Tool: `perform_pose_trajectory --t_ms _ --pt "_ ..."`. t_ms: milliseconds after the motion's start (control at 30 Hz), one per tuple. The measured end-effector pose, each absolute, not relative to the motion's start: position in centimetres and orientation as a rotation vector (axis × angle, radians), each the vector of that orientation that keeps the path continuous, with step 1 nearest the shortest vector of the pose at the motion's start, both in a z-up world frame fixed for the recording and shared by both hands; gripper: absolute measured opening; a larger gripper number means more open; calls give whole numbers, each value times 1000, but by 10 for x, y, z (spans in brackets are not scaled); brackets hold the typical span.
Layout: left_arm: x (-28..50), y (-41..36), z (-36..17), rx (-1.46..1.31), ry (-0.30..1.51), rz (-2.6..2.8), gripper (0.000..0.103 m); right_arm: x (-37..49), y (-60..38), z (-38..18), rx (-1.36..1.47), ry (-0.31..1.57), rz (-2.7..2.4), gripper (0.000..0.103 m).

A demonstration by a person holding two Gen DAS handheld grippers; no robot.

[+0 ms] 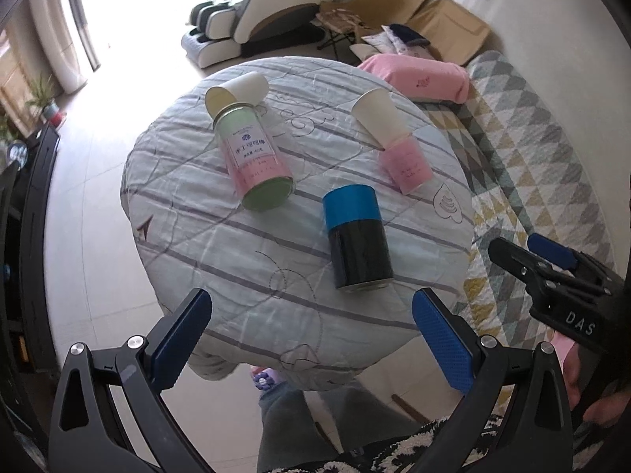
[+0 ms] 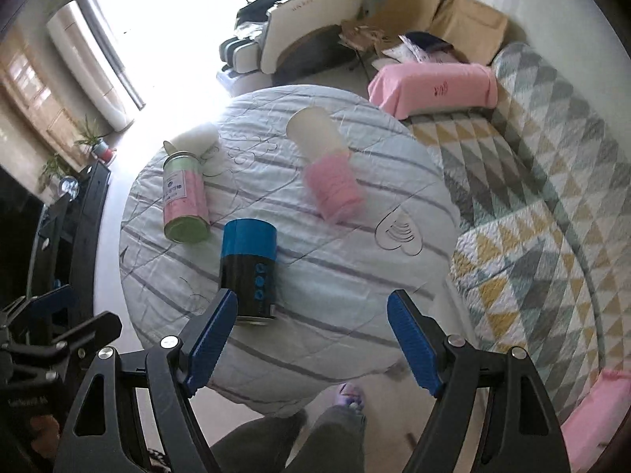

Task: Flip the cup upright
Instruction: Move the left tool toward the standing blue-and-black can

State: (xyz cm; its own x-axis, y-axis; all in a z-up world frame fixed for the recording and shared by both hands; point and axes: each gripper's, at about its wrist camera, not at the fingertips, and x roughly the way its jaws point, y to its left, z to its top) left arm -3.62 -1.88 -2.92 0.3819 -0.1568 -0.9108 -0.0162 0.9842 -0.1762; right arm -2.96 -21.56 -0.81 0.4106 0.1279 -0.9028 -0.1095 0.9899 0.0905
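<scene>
A round table [image 1: 244,276] under a striped pale cloth bears several containers. A white paper cup [image 1: 238,88] lies on its side at the far left, its mouth against a green-and-pink can [image 1: 254,161]. A second white paper cup [image 1: 378,116] stands mouth down over a pink container [image 1: 406,167]. A blue-and-black can [image 1: 357,236] stands near the front. My left gripper [image 1: 311,335] is open and empty above the table's near edge. My right gripper [image 2: 311,339] is open and empty, also at the near edge; it shows in the left wrist view [image 1: 532,256] at the right.
A quilted sofa [image 2: 552,197] with pink pillows [image 2: 434,84] lies right of the table. A massage chair [image 1: 268,12] stands beyond it. A dark cabinet [image 1: 31,236] runs along the left. The person's legs [image 1: 315,425] are below the table edge.
</scene>
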Motion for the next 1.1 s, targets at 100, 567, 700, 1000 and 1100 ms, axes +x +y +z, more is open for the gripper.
perform_pose_trajectory --t_ms 100,567,700,1000,1100 --pt "-37 -29 -30 -175 1179 -61 103 -25 -226 -11 -9 1145 171 80" --pt "-7 -71 -55 -185 1239 -6 103 -15 -266 -6 -23 1159 218 80" --pt "15 -80 -74 -160 1266 -3 103 -11 -272 -10 -26 1169 219 80" --pt "44 -86 -113 -150 1307 6 103 9 -279 -36 24 1202 197 80" --pt "50 -87 -128 -156 1324 7 103 16 -280 -44 22 1208 194 80"
